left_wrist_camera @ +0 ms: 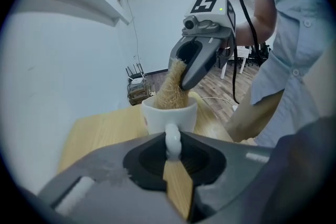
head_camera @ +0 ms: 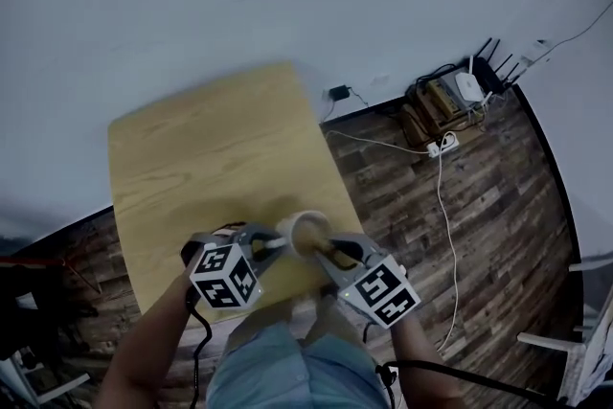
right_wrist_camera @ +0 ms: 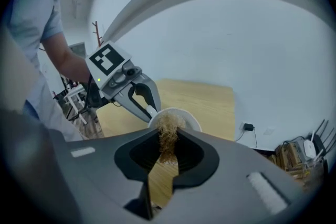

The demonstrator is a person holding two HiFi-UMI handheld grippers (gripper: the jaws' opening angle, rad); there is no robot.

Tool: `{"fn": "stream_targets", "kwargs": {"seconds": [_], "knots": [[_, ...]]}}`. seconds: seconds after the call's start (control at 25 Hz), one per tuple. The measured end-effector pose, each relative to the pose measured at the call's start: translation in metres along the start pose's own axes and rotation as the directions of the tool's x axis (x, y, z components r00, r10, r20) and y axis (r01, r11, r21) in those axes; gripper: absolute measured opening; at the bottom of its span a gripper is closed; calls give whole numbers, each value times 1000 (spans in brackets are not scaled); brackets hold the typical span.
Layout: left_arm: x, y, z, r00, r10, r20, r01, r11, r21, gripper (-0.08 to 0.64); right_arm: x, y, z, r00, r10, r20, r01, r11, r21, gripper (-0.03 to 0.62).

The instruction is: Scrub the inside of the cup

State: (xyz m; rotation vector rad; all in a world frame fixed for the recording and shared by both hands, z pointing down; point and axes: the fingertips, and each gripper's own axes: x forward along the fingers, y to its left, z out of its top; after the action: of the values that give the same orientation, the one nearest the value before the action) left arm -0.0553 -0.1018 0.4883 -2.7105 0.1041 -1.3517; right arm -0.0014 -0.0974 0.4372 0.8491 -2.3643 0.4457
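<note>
left hand-held gripper tight on cup, right on scrubber, by table edge

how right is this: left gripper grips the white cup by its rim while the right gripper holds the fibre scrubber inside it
One detail is off. The left gripper grips the white cup by its handle, not its rim; the left gripper view shows the handle between its jaws. The right gripper does hold the fibre scrubber inside the cup.

The left tongs pinch the handle of the white cup while the right tongs hold a fibrous scrubber inside it.
</note>
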Motion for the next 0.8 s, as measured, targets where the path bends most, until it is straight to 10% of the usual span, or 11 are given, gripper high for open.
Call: {"fn": "stream_targets", "kwargs": {"seconds": [0.8], "knots": [[7, 8, 27, 990, 79, -112, -66, 991, 115, 69, 33, -29, -36, 950, 54, -306, -157, 933, -323, 60]]}}
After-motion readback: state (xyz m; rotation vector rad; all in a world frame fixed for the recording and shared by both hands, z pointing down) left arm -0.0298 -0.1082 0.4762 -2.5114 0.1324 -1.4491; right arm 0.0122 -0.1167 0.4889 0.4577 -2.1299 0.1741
